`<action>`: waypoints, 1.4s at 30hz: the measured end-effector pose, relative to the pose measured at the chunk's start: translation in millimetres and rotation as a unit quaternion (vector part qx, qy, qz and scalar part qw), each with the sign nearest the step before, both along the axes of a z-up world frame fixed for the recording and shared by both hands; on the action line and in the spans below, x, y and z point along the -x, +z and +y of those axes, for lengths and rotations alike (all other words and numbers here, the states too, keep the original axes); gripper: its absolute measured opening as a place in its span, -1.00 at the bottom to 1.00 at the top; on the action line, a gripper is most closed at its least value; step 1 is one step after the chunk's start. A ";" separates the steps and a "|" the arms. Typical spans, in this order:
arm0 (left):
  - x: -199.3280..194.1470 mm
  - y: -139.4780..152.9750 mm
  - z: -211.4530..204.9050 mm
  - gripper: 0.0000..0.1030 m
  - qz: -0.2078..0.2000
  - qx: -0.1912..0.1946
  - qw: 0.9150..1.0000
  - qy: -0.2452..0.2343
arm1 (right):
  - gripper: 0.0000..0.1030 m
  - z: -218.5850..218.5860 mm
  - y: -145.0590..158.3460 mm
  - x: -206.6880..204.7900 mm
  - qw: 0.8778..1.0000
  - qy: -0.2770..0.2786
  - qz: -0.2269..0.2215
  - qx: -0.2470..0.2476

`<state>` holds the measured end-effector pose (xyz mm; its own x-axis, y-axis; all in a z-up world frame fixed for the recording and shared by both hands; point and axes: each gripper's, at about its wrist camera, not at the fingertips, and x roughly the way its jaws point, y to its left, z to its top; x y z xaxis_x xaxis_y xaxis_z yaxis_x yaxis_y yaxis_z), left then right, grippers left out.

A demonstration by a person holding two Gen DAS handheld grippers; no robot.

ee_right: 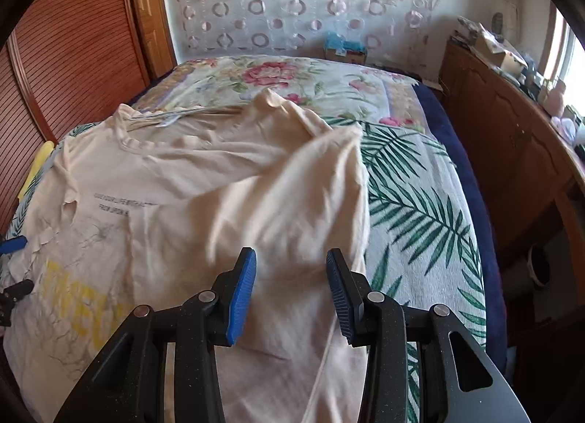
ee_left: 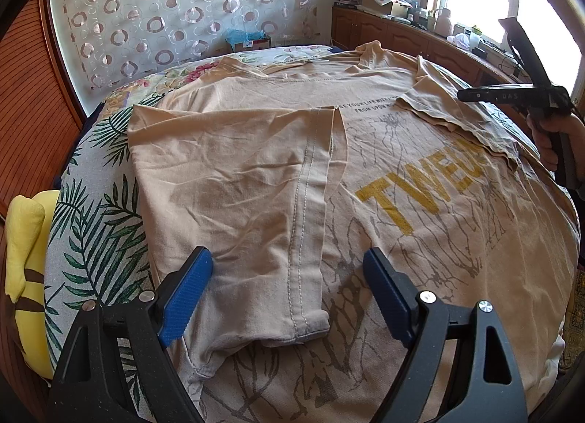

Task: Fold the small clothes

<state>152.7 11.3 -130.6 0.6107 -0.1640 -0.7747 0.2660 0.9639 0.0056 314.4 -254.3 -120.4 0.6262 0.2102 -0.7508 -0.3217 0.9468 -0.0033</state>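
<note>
Beige t-shirt (ee_left: 420, 240) is spread flat on the leaf-print bedspread (ee_left: 91, 240) with both sleeves already flipped in over the chest. Left gripper (ee_left: 289, 265) hangs over the shirt's left side with its blue pads spread wide, gripping nothing, folded sleeve hem just lying between them. Right gripper (ee_right: 290, 269) sits over the shirt's right side, pads partway apart and off the cloth, so it's let go too.

Home bedroom, bed (ee_right: 420, 203), curtain (ee_right: 292, 2), wooden cabinets (ee_right: 512, 138)
</note>
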 end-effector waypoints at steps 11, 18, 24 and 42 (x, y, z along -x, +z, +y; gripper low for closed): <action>12.5 20.0 18.1 0.65 -0.037 0.030 0.998 0.038 | -0.19 -3.9 -10.9 -25.2 1.000 -0.001 -0.008 0.025; -3.7 57.6 44.8 0.65 -0.095 0.029 0.992 0.082 | 0.07 -16.2 -14.1 -28.1 1.000 0.007 -0.015 -0.007; -53.5 54.6 71.7 0.65 -0.082 0.021 0.989 0.119 | 0.42 -10.2 -16.7 -27.2 0.999 0.032 -0.013 0.007; -146.5 19.1 100.3 0.65 -0.028 0.013 0.990 0.137 | 0.59 -12.4 -16.1 -30.1 1.000 0.027 -0.007 0.005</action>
<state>299.2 111.6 -111.6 0.6763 -0.0063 -0.7366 -0.0052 0.9999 -0.0133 344.5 -266.7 -136.5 0.6253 0.2355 -0.7440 -0.3713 0.9283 -0.0182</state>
